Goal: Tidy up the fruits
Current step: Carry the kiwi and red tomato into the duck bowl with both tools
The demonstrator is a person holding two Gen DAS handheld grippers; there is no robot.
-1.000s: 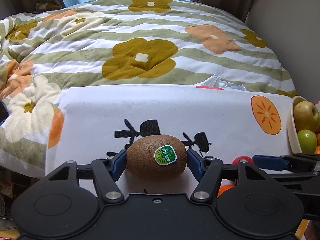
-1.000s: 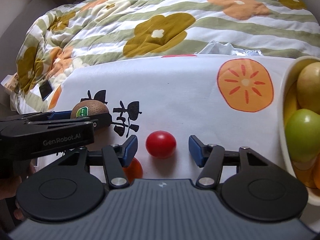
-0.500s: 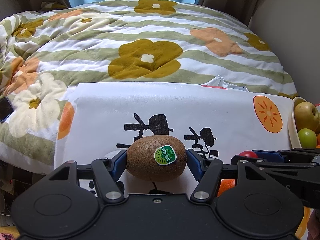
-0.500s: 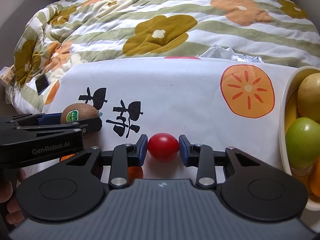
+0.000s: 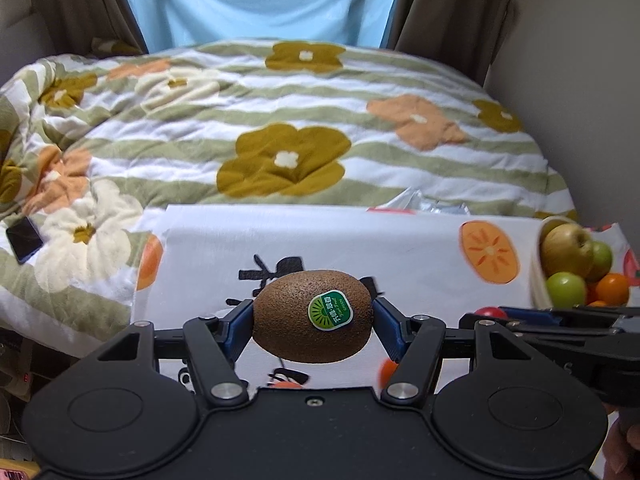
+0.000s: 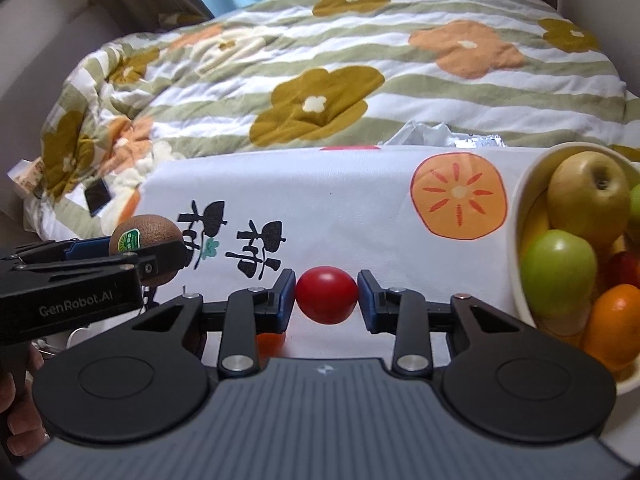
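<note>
My left gripper (image 5: 313, 316) is shut on a brown kiwi (image 5: 313, 317) with a green sticker and holds it above the white printed cloth (image 5: 360, 240). The kiwi also shows in the right wrist view (image 6: 146, 236), at the left. My right gripper (image 6: 326, 295) is shut on a small red tomato (image 6: 326, 295), lifted over the cloth (image 6: 340, 200). A cream bowl (image 6: 516, 216) at the right holds a yellow-brown apple (image 6: 588, 196), a green apple (image 6: 558, 272) and an orange (image 6: 614, 320). The bowl shows in the left wrist view (image 5: 538, 280) too.
A small orange fruit (image 6: 270, 342) lies on the cloth under my right gripper. The floral quilt (image 5: 280, 120) covers the bed behind. A phone (image 5: 24, 239) lies on the quilt at the left. Crumpled clear plastic (image 6: 448, 138) sits at the cloth's far edge.
My right gripper closed on the tomato and lifted it. My left gripper rose higher with the kiwi. Both views now look from higher up.
</note>
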